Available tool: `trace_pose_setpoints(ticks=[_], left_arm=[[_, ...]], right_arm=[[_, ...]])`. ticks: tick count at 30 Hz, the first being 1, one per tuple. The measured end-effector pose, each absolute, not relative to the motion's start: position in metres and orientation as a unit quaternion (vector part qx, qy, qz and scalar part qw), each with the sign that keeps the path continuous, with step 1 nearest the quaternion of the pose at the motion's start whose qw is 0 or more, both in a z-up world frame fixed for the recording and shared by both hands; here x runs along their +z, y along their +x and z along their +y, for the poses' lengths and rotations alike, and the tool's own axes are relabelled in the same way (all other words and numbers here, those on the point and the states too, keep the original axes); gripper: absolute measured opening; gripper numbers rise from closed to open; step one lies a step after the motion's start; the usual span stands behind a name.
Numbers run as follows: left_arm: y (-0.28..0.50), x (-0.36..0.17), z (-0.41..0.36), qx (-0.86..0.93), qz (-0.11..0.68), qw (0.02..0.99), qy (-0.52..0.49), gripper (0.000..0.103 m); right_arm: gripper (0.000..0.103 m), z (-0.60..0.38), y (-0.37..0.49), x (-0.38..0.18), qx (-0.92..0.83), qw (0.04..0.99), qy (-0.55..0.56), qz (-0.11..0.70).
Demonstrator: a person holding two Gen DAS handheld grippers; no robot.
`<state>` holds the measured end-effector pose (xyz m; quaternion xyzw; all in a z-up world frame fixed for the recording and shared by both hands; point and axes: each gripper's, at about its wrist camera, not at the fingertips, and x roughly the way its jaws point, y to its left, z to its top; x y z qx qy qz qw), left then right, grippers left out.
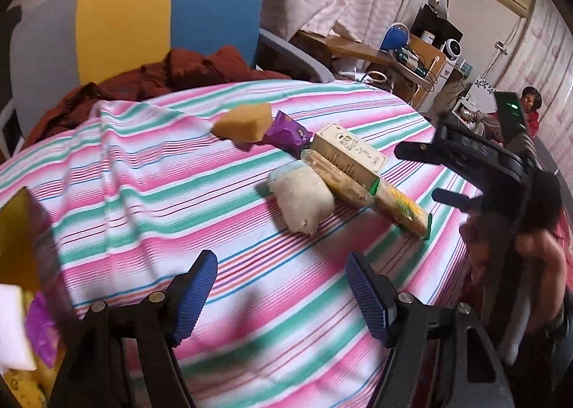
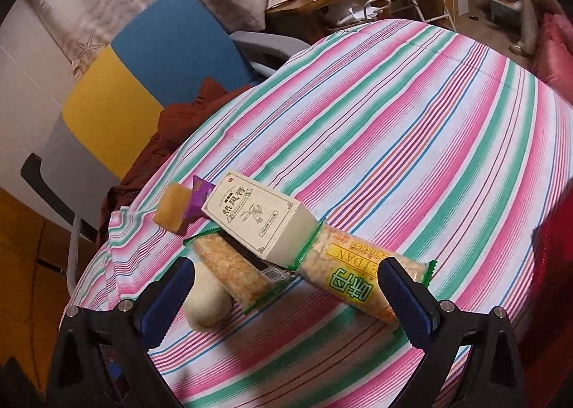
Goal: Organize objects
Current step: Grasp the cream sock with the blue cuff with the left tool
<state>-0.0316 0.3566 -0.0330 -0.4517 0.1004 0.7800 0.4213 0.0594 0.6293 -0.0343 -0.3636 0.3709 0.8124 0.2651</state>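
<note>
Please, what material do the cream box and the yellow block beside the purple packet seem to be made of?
The cream box looks like matte printed cardboard: sharp folded edges, flat faces, no shine. The yellow block looks like soft foam sponge: dull porous surface, rounded corners. Blur leaves this uncertain.

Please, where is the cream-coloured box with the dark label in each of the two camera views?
Left wrist view: the cream box lies right of centre, resting on snack packets.
Right wrist view: the same box is at centre.
Shared landmark: the yellow sponge beyond its far end.
</note>
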Motion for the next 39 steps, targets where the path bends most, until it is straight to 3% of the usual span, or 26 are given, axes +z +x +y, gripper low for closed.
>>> trace_pose_setpoints(ticks=[19, 25, 28, 31, 39], left_arm=[[-0.077, -0.087, 0.459, 0.76, 0.129, 0.409, -0.488, 0.075], [-0.084, -0.104, 0.459, 0.744, 0.109, 0.428, -0.501, 0.081], [-0.083, -0.103, 0.456, 0.743, 0.107, 0.429, -0.502, 0.078], [-0.084, -0.101, 0.451, 0.728, 0.094, 0.442, -0.516, 0.055], [-0.067, -0.096, 0.395, 0.747, 0.082, 0.428, -0.502, 0.055]], right_arm=[[0.103, 0.638, 0.062, -0.037, 0.808, 0.26, -0.353, 0.394], [0.103, 0.637, 0.058, -0.039, 0.806, 0.258, -0.363, 0.389], [0.103, 0.637, 0.056, -0.04, 0.805, 0.261, -0.369, 0.384], [0.103, 0.636, 0.055, -0.041, 0.806, 0.262, -0.373, 0.378], [0.103, 0.628, 0.049, -0.039, 0.814, 0.256, -0.384, 0.353]])
